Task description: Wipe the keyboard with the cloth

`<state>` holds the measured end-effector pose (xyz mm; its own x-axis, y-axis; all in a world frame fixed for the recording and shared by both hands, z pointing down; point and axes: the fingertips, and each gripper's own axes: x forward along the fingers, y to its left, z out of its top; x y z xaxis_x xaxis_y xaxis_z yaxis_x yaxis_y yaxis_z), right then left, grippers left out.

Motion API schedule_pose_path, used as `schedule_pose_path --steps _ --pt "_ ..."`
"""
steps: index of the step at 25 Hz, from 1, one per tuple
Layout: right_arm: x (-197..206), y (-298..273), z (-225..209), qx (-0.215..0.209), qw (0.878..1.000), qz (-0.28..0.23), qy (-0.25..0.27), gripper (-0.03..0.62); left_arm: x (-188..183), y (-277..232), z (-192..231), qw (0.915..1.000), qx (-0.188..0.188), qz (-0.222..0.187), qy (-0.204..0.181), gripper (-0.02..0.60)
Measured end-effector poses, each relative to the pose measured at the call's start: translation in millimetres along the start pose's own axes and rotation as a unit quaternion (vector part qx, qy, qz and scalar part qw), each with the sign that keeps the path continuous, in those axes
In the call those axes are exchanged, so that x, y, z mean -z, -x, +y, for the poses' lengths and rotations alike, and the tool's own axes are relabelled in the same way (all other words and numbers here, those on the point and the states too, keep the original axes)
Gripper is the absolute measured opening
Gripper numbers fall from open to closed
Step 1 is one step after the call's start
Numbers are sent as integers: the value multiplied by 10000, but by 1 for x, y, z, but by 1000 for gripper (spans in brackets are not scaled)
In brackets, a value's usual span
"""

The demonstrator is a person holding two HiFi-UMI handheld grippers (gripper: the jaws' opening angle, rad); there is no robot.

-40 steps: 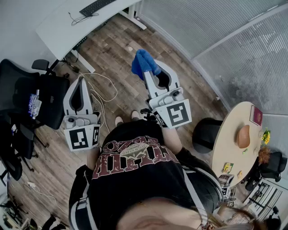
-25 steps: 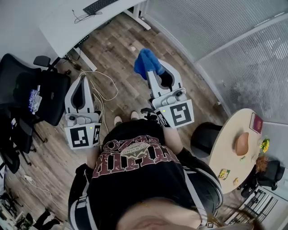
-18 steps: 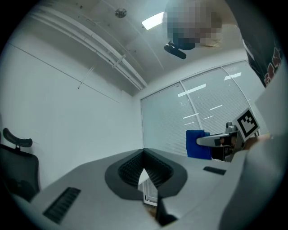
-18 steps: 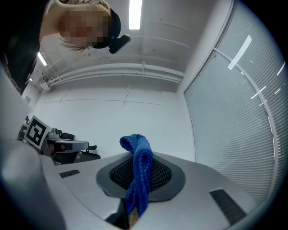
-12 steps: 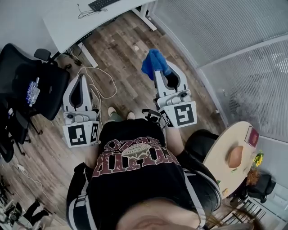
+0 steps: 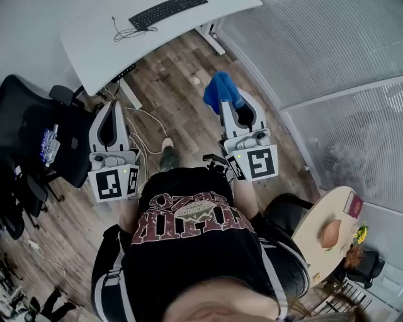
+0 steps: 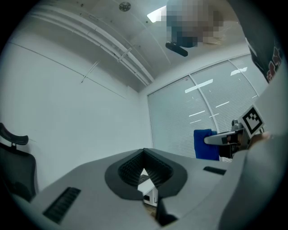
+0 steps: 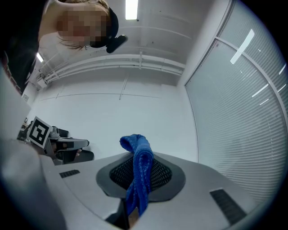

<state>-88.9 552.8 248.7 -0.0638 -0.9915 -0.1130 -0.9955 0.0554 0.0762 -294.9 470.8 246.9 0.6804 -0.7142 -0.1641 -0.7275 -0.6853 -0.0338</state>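
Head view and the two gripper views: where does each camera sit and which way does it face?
Head view: on the person's head, facing steeply down at floor, desk and keyboard; shows torso, left gripper, right gripper.
Left gripper view: on that gripper, facing up at wall and ceiling along shut, empty jaws; torso at right.
Right gripper view: on that gripper, along jaws clamping the blue cloth; torso at left.
Shared: each gripper view catches the other gripper; all show the cloth.

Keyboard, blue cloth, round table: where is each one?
keyboard [image 6: 167,11]: head view, middle of its keys.
blue cloth [image 6: 220,91]: head view, middle of the bunch.
round table [image 6: 313,248]: head view, bare top.
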Motion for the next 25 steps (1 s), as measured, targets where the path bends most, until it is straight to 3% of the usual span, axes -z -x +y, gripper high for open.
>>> schedule_pose_path --steps 13,25 --pt "13 -128 9 91 9999 26 45 64 23 -96 84 9993 375 73 -13 28" --pt "20 -196 0 -72 9998 131 88 64 38 -153 105 9987 494 127 82 28"
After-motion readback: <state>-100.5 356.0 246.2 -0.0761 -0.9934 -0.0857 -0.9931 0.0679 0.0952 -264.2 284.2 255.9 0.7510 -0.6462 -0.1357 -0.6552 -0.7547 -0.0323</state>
